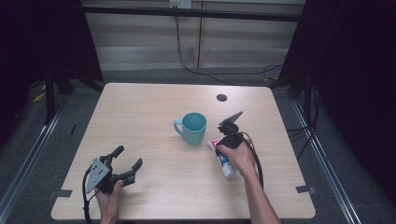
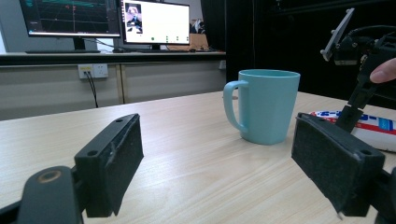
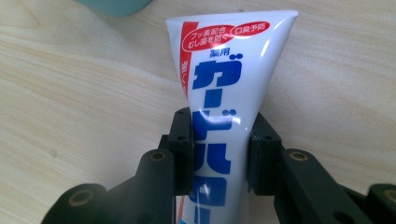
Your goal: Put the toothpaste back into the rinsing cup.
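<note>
Right gripper view, hand-held gripper (image 3: 219,154) clamping tube (image 3: 224,84)

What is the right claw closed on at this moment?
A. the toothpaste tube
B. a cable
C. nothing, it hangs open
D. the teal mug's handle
A: in the right gripper view the right claw has both pads pressed against the sides of the toothpaste tube.

Toothpaste tube (image 3: 224,93): white body, red panel, blue Japanese lettering. It lies flat on the wooden tabletop just beside a teal mug, flat crimped end toward the mug. Black pads press on both sides of its mid-body. The cap end is hidden, apparently nearest the person.
</note>
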